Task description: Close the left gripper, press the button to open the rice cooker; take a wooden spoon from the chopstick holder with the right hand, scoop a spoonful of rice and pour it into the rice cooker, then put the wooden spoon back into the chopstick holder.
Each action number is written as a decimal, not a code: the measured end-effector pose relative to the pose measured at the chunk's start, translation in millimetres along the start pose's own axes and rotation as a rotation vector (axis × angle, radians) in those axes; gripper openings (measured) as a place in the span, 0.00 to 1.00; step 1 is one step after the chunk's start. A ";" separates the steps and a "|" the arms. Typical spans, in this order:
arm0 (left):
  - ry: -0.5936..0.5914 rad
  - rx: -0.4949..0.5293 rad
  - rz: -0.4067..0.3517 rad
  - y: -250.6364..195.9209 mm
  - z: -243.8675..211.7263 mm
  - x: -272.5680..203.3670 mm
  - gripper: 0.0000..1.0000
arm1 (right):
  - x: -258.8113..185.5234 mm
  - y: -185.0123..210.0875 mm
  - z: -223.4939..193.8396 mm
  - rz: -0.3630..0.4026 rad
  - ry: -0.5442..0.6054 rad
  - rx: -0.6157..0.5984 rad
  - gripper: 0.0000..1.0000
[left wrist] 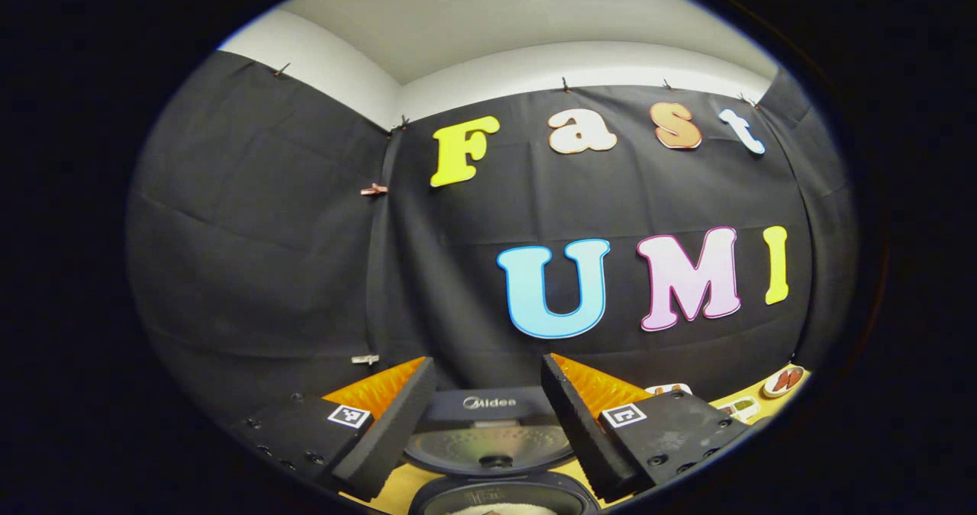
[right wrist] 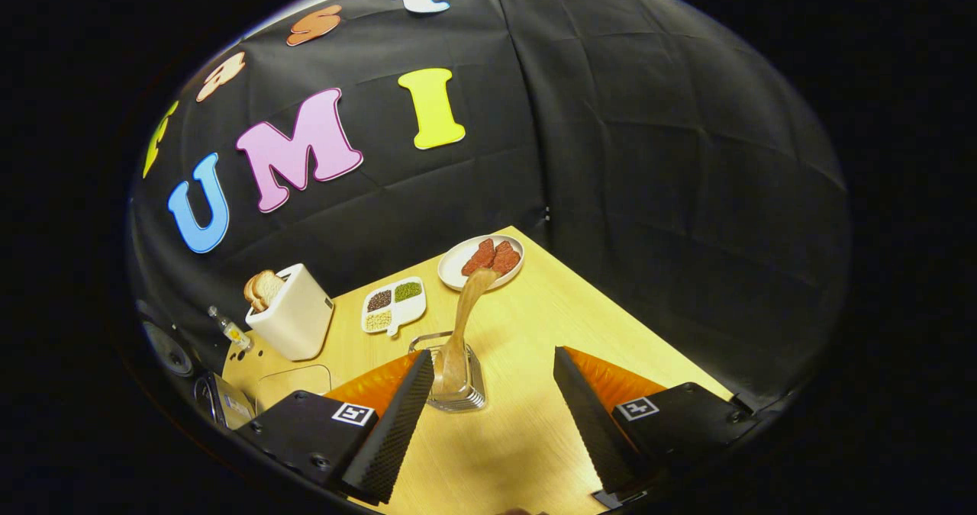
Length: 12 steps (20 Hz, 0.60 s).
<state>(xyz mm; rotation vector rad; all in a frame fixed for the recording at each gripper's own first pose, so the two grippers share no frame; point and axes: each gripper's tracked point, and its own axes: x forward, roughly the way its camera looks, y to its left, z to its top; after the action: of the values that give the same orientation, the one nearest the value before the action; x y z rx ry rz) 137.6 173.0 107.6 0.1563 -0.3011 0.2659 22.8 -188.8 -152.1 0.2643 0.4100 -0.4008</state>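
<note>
Rice cooker (left wrist: 496, 442) sits low in your left gripper view with its lid raised, framed between the spread fingers of your left hand-held gripper (left wrist: 488, 423), which holds nothing. In your right gripper view, going left to right across the wooden desk (right wrist: 549, 324): a white toaster (right wrist: 292, 320) with bread slices in its slot, a small divided dish (right wrist: 393, 305) of grains, then the clear chopstick holder (right wrist: 456, 381) with the wooden spoon (right wrist: 462, 332) standing in it, handle leaning up toward a plate (right wrist: 481, 262) of red food behind. Your right hand-held gripper (right wrist: 492, 408) is wide open and empty, the holder just beside its left finger.
</note>
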 end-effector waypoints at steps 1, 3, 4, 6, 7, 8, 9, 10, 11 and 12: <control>-0.007 0.009 -0.016 0.7 -0.1 10.2 0.92 | -10.3 -3.3 -2.0 -0.016 0.000 0.001 0.98; -0.002 0.031 -0.047 -1.8 -6.9 27.4 0.92 | -27.8 -2.3 1.5 -0.023 -0.023 0.008 0.99; 0.014 0.050 -0.055 -1.7 -10.5 34.5 0.94 | -33.4 -2.0 2.2 -0.030 -0.033 0.009 0.99; 0.052 0.086 -0.070 0.1 -17.2 44.8 0.98 | -41.2 0.5 0.3 -0.035 -0.042 0.021 0.98; 0.083 0.100 -0.079 -0.6 -23.8 46.9 0.99 | -43.3 2.0 -2.2 -0.038 -0.042 0.028 0.99; 0.113 0.104 -0.082 -0.3 -32.3 47.4 0.99 | -45.0 4.0 -5.4 -0.040 -0.040 0.033 0.98; 0.125 0.098 -0.086 0.2 -34.4 47.4 0.99 | -45.6 6.6 -8.9 -0.039 -0.036 0.037 0.99; 0.124 0.083 -0.093 -0.4 -31.2 48.5 1.00 | -45.3 10.8 -11.0 -0.037 -0.032 0.039 0.99; 0.149 0.071 -0.094 -0.6 -36.7 45.0 0.95 | -44.7 14.9 -13.2 -0.033 -0.028 0.039 0.99; 0.162 0.049 -0.099 -1.0 -36.4 41.2 1.00 | -44.9 19.3 -14.7 -0.028 -0.025 0.037 0.99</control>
<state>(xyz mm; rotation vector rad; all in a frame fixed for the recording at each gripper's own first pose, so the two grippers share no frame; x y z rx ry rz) 185.7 188.7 86.0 0.1959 -0.1259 0.1867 -11.6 -152.4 -142.4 0.2900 0.3825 -0.4388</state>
